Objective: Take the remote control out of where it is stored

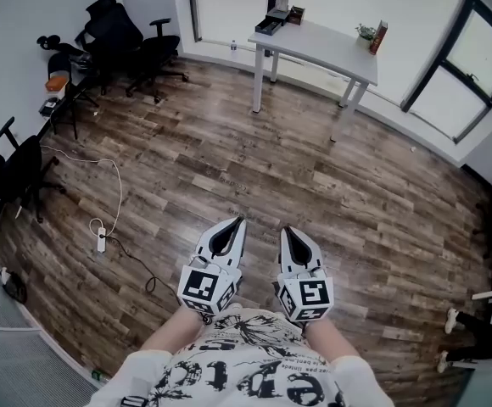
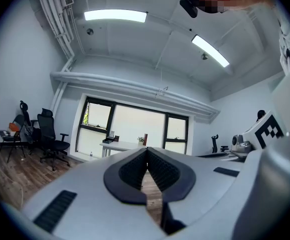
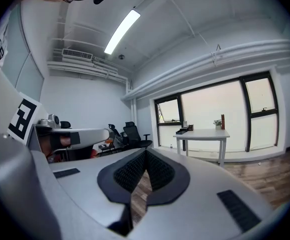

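No remote control shows in any view. My left gripper and right gripper are held side by side in front of the person's body, above the wood floor, both pointing toward the far white table. Each is shut with its dark pads together at the tips and nothing between them. In the left gripper view the shut left gripper points at the white table under the window. The shut right gripper in the right gripper view faces the white table too. A black box and small items rest on the table.
Black office chairs stand at the back left near a side desk. A white cable and power strip lie on the floor at left. Another chair is at the far left. Large windows line the far wall.
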`<state>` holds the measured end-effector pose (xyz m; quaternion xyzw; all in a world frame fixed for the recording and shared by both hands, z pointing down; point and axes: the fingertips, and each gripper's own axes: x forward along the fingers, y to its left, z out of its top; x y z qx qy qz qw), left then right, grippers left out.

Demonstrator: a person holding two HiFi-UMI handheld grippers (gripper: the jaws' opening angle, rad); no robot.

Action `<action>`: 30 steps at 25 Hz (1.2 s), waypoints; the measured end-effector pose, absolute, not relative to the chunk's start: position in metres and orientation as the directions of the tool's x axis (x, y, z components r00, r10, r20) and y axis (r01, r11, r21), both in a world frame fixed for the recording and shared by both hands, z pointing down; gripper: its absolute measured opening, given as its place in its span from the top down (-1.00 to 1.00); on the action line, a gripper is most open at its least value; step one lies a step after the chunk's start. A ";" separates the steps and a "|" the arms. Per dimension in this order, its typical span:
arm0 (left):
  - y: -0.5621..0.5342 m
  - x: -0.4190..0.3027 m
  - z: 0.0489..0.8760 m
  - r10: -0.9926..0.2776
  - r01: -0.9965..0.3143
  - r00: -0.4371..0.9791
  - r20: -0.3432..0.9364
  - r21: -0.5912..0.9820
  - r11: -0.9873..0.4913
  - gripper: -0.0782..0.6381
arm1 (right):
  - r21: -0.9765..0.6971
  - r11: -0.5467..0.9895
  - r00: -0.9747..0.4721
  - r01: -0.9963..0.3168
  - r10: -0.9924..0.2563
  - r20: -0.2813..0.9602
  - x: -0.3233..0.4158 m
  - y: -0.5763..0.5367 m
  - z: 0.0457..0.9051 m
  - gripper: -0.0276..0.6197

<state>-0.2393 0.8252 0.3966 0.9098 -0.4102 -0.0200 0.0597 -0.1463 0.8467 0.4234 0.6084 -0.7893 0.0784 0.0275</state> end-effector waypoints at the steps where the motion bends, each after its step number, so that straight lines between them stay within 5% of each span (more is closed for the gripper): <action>1: 0.823 -0.246 0.399 -0.752 -0.747 0.659 0.014 0.128 -0.653 0.76 | -0.096 0.244 -0.257 -0.965 -0.956 0.146 -0.152 0.845 0.426 0.94; 15: 0.749 -0.251 0.430 -0.779 -0.783 0.619 0.100 0.153 -0.603 0.76 | -0.123 0.273 -0.295 -0.954 -0.931 0.215 -0.153 0.773 0.457 0.94; 30: 0.589 -0.139 0.399 -0.852 -0.855 0.517 0.081 0.096 -0.510 0.76 | -0.147 0.389 -0.408 -0.909 -0.903 0.134 -0.035 0.592 0.426 0.94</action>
